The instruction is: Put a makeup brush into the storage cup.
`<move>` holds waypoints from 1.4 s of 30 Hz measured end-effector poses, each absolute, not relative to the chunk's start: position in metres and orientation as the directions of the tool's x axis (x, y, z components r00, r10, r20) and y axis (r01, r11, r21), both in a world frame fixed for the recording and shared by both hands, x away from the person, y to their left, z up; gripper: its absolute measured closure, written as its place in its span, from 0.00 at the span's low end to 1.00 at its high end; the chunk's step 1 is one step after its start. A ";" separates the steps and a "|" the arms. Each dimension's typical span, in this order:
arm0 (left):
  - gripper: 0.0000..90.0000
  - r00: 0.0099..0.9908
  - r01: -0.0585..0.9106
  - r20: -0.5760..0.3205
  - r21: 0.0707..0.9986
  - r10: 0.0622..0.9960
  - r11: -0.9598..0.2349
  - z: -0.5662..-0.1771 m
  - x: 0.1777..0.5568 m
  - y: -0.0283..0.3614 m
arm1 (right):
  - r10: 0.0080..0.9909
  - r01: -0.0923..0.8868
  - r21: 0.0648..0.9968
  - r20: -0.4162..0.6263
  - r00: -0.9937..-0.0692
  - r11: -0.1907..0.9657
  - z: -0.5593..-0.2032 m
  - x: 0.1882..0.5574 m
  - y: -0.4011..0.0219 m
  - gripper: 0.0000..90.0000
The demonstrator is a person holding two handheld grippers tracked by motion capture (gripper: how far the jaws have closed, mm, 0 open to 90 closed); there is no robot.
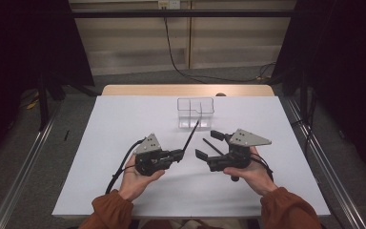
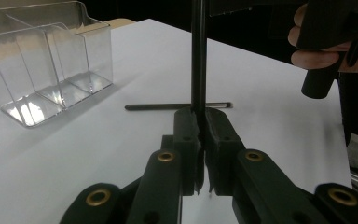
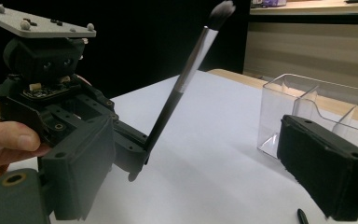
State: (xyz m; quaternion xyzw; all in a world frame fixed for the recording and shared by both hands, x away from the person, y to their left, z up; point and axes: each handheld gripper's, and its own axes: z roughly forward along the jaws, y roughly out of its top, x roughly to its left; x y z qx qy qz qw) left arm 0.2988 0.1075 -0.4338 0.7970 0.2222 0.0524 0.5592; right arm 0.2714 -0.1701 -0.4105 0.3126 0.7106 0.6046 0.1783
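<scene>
My left gripper (image 1: 180, 153) is shut on the dark handle of a makeup brush (image 1: 192, 131). The brush slants up and away, and its bristle end is near the clear plastic organizer (image 1: 195, 112). In the left gripper view the jaws (image 2: 199, 135) clamp the handle (image 2: 198, 56) upright. A thin black pencil (image 2: 177, 106) lies flat on the table just beyond them. My right gripper (image 1: 206, 144) stands open over that pencil (image 1: 213, 147). In the right gripper view its jaws (image 3: 200, 172) are wide apart with nothing between them, and they face the left gripper (image 3: 137, 161) and the tilted brush (image 3: 186, 79).
The white tabletop (image 1: 124, 124) ends in a wooden strip (image 1: 186, 90) at the far edge. The organizer (image 2: 46, 60) has several empty compartments and stands at the centre back. Dark curtains and metal rails flank the table.
</scene>
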 end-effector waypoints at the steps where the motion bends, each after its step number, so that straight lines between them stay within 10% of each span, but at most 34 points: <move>1: 0.93 0.896 0.298 -0.166 0.913 0.413 -0.278 -0.434 0.298 0.107 | 0.660 0.227 0.971 0.122 -0.742 0.075 -0.411 0.272 -0.169 0.14; 42: 0.94 0.916 0.265 -0.126 0.903 0.380 -0.339 -0.441 0.292 0.098 | 0.538 0.317 0.948 0.250 -0.805 0.034 -0.411 0.289 -0.159 0.83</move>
